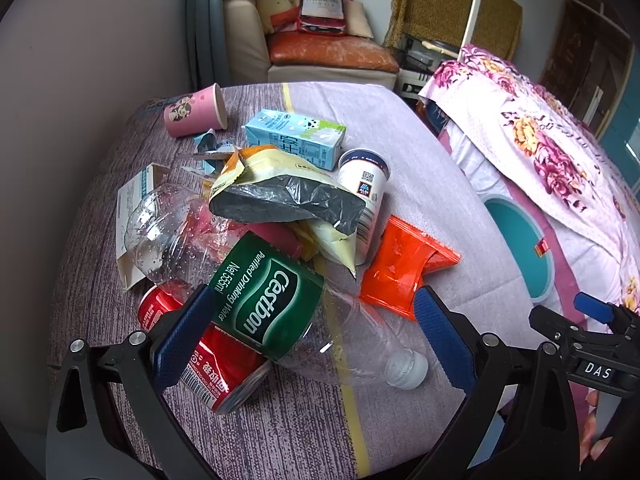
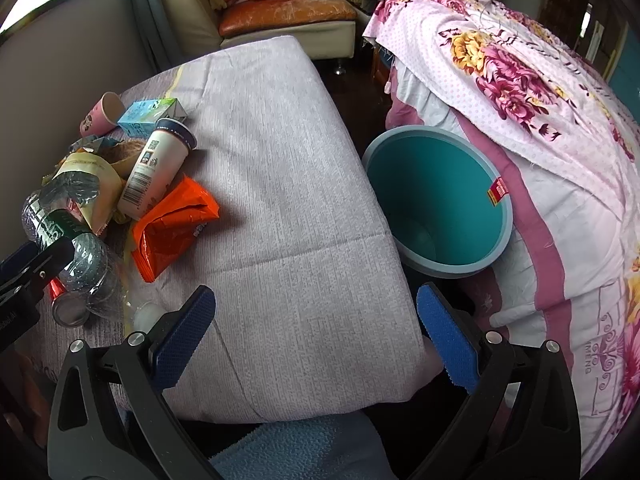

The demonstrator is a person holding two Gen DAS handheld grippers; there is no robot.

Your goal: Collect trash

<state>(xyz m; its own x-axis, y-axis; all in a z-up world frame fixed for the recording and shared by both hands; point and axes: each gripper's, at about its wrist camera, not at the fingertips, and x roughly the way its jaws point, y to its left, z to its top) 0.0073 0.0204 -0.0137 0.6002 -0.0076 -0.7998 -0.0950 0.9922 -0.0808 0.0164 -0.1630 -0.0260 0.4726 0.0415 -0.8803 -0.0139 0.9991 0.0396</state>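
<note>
My left claw [image 1: 312, 332] stood wide, its blue pads either side of the clear water bottle [image 1: 280, 300] with the green label, nothing yet gripped; whether the left pad touched it I could not tell. The bottle lay on its side at the near end of the heap, white cap toward me, resting across a red can [image 1: 208, 364]. I judged it light, empty and thin-walled, so it would dent and could squirt out of a hard pinch; the labelled middle looked the best place to take it, being less slick than the bare wet plastic. My right claw [image 2: 316, 340] was also wide and empty, hanging over the bare cloth of the table [image 2: 300, 200], well apart from the heap. Just beyond the bottle lay an orange wrapper [image 1: 400, 268], soft and crinkly, best pinched at a flat edge, and a crumpled foil snack bag [image 1: 280, 196] draped over a white paper cup [image 1: 368, 192] lying on its side. Farther back were a blue milk carton [image 1: 296, 140], stiff enough to take across its sides, and a pink paper cup [image 1: 196, 114] tipped over near the far edge. The teal bin [image 2: 440, 200] stood on the floor beside the table, against the flowered bedding, looking empty.
</note>
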